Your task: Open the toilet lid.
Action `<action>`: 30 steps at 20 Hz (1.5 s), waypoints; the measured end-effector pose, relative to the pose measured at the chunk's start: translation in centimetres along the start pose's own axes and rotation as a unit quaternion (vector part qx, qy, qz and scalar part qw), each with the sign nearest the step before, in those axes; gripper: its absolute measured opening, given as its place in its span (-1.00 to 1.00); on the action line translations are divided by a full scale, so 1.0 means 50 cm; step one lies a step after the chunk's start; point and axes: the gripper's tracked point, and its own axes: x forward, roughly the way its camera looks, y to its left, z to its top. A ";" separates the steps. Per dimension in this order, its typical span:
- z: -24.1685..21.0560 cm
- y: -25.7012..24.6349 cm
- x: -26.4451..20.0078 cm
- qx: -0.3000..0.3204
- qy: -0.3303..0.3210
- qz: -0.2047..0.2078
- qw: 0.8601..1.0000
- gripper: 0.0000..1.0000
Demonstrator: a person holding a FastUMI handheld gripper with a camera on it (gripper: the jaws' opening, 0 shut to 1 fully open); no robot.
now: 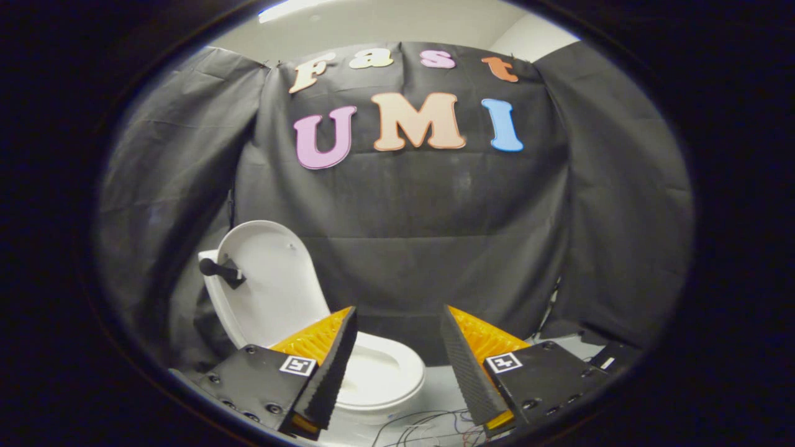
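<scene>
One black cloth wall (pixel 435 236) takes up most of the gripper view, hanging in folds behind everything else. Against it, at about ten o'clock from the fingers, stands the toilet (pixel 379 379), white, on a pale floor (pixel 438 388). Its lid (pixel 276 282) is already raised, standing upright and leaning back toward the wall, with its inner face turned this way. A dark knob (pixel 217 270) sticks out from the lid's far edge at nine o'clock. The seat ring lies flat below the lid, its bowl opening partly hidden by the left finger.

The gripper (pixel 397 323) is released: its two fingers (pixel 329 366) stand wide apart with an empty gap between them, gripping nothing and touching nothing. The toilet sits beyond and behind the left finger; the lid is well apart from both tips.

Thin wires (pixel 428 428) trail over the floor at six o'clock, between the finger bases. A small dark box (pixel 612 360) lies at four o'clock, just past the right finger.
</scene>
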 end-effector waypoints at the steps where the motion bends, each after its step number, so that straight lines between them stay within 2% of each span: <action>1: -0.002 0.001 -0.012 0.001 0.002 0.004 1.000 0.69; 6: -0.002 -0.003 -0.049 0.006 0.004 0.003 1.000 0.68; 14: 0.024 0.000 -0.102 0.000 -0.048 0.002 0.999 0.68; 27: 0.015 0.005 -0.101 -0.004 -0.033 0.002 0.999 0.74; 30: 0.015 0.003 -0.102 -0.004 -0.033 0.003 0.999 0.97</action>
